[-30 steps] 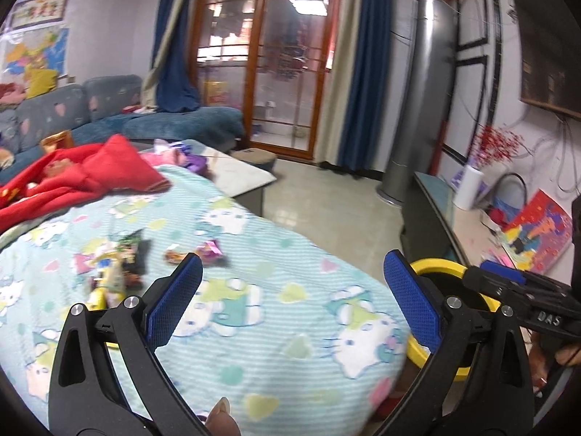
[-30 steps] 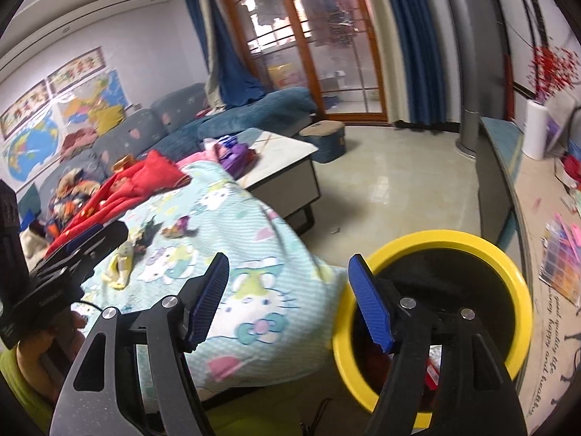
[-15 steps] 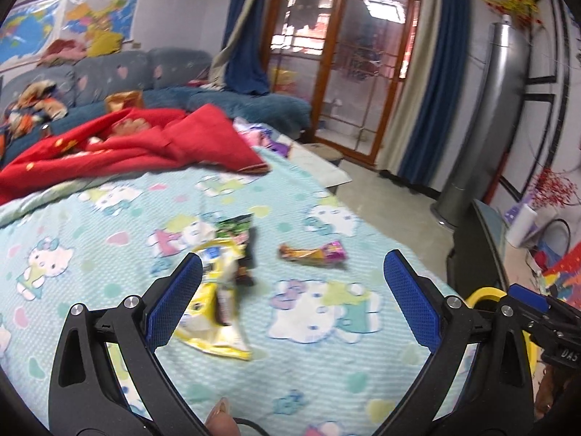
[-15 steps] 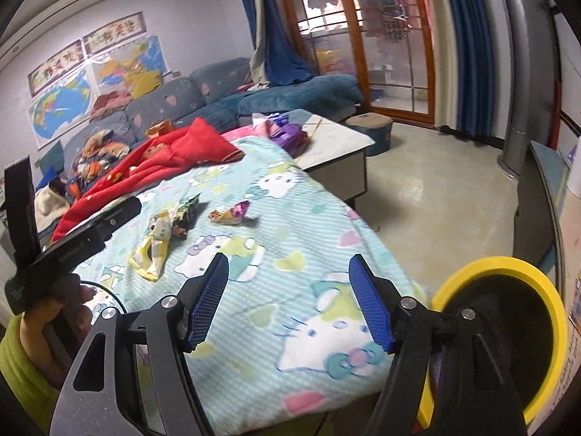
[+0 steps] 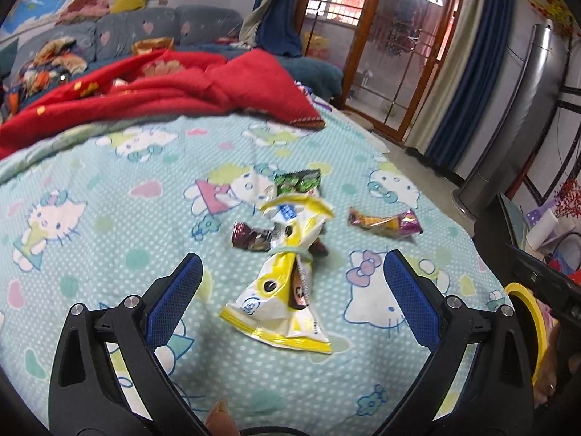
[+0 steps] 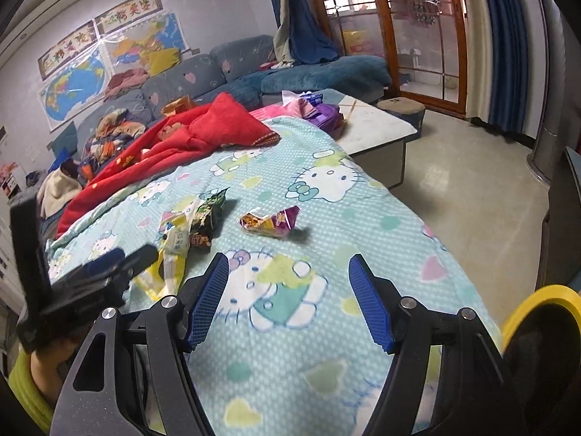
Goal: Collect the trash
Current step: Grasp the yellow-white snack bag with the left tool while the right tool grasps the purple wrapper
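Snack wrappers lie on a pale blue cartoon-cat bedspread (image 5: 109,254). A yellow and white snack bag (image 5: 287,283), cinched in the middle, lies just ahead of my left gripper (image 5: 290,276), which stands open and empty above it. Beside the bag lie a dark maroon wrapper (image 5: 250,238), a green wrapper (image 5: 297,181) and a purple and orange wrapper (image 5: 385,221). My right gripper (image 6: 288,276) is open and empty over the bedspread (image 6: 290,345), short of the purple and orange wrapper (image 6: 270,221). The yellow-rimmed bin (image 6: 544,312) stands low at the right.
A red blanket (image 5: 163,83) is bunched at the far side of the bed. Behind it stands a grey-blue sofa (image 6: 203,76) with clothes on it. A low table (image 6: 374,127) with purple cloth sits past the bed's end, then tiled floor (image 6: 472,189) and glass doors.
Both grippers have swung left, away from the yellow bin and over the bed. The wrappers now sit close in front of the left gripper. Both stayed open.
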The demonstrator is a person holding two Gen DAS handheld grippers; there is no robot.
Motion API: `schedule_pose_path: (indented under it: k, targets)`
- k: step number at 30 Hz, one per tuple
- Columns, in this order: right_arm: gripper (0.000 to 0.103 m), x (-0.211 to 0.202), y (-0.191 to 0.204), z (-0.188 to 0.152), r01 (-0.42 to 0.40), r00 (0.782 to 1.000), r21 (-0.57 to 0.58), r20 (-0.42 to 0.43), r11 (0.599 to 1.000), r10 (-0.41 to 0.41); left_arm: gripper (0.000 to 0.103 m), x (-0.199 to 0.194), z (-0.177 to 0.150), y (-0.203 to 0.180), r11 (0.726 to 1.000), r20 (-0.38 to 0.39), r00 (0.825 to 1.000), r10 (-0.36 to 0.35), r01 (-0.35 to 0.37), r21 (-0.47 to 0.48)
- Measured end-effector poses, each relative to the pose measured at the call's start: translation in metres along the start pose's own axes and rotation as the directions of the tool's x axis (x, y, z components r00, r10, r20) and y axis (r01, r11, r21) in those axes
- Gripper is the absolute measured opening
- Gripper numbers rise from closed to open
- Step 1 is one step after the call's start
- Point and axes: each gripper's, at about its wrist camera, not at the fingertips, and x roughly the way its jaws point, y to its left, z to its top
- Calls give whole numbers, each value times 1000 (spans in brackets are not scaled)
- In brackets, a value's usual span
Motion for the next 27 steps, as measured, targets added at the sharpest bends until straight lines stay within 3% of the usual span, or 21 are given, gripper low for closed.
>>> schedule_pose_path:
  k: [5, 12, 17, 20, 25, 27]
  targets:
    - [66, 30, 4, 10, 5, 999, 5, -36, 1000, -4, 91, 9, -2, 7, 999, -30, 999, -22, 21, -28]
    - [66, 69, 5, 22, 17, 997, 14, -81, 1000, -16, 80, 24, -8, 11, 997, -88, 995, -52, 47, -55]
    - [59, 92, 2, 30, 15, 995, 41, -97, 999, -11, 63, 31, -11, 9, 997, -121, 991, -64, 58, -48]
    - [51, 106, -3, 30, 19, 993, 65, -120, 998, -11, 55, 32, -12, 9, 997, -125, 990, -61, 55, -49]
    - [15, 113, -12, 21, -24, 988, 118, -148, 993, 41, 36, 33, -12, 9, 996, -134, 988, -75, 69, -51]
    - [14, 109, -13, 18, -36, 988, 129, -143, 991, 55, 30, 34, -13, 9, 995, -140, 986, -91, 84, -51]
